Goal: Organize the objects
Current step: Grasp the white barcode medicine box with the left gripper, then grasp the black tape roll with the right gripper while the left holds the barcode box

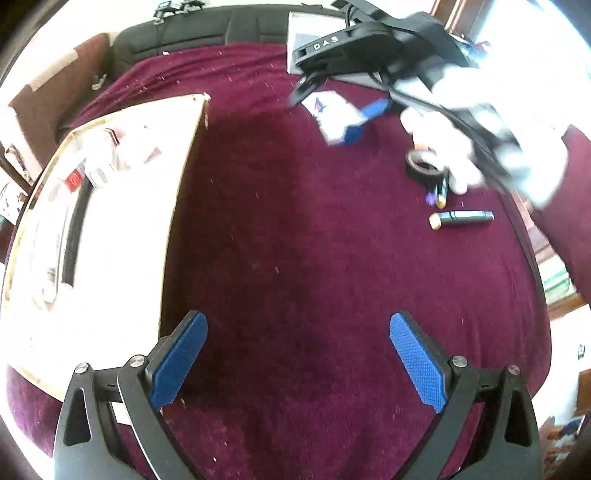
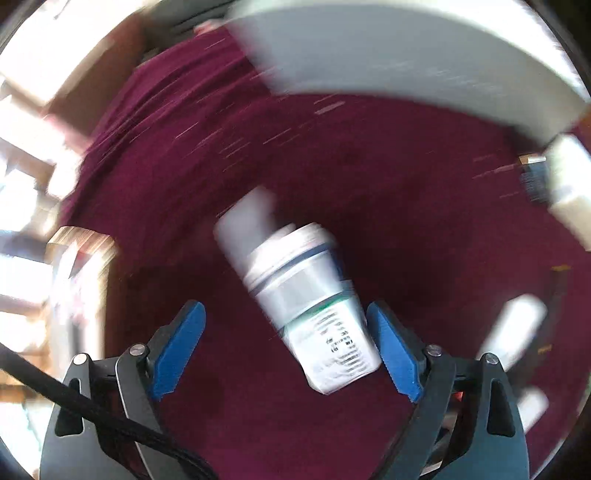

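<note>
My left gripper [image 1: 299,354] hangs open over bare maroon cloth [image 1: 295,229], with nothing between its blue pads. To its left stands an open shallow box [image 1: 122,229] with several small items inside. At the top right a gloved hand [image 1: 480,122] holds my right gripper [image 1: 334,103] over a white and blue carton [image 1: 340,123]. In the blurred right wrist view the carton [image 2: 325,325] lies tilted between the wide open jaws of my right gripper [image 2: 282,306]. It sits close to the right pad [image 2: 395,350] and well apart from the left one.
A black tape roll [image 1: 424,166], some pens [image 1: 439,192] and a black marker with a pale cap [image 1: 465,218] lie at the right. A flat grey-white case [image 2: 406,55] lies at the far edge. A black chair back [image 1: 192,33] stands beyond the table.
</note>
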